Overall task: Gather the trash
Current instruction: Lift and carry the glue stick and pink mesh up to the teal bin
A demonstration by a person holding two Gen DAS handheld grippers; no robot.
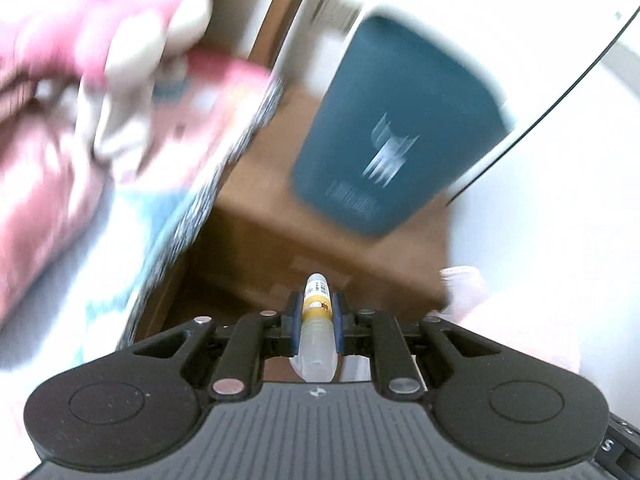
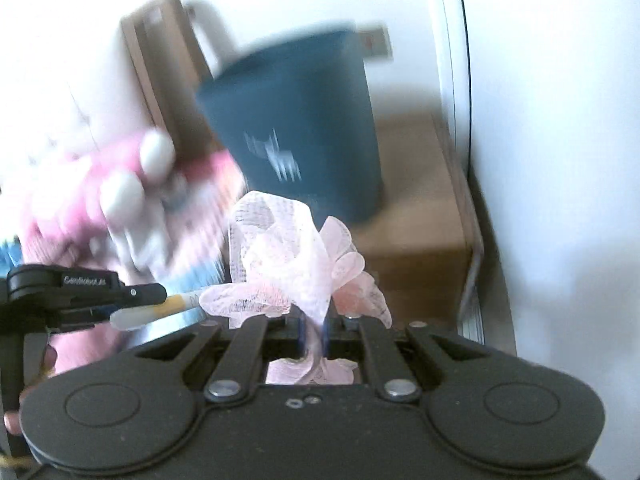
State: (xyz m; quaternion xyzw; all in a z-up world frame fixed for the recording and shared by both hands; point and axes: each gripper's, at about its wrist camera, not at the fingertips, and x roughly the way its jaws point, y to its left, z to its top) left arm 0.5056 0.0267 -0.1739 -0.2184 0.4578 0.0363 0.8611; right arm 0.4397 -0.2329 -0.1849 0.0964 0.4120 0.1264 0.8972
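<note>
Brown floor beside bed, white wall behind; both views motion-blurred.
Left tongs [image 1: 316, 312] clenched on small clear tube [image 1: 318, 316] with yellow label; right tongs [image 2: 314, 330] clenched on crumpled pink-white mesh wrapper [image 2: 288, 264]. Both point toward teal bin [image 1: 396, 128] on the floor ahead, probably for dropping. Bin contents hidden.

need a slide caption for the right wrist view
Right claw shut on crumpled pink mesh wrapper, dark teal bin ahead on the brown floor.
</note>
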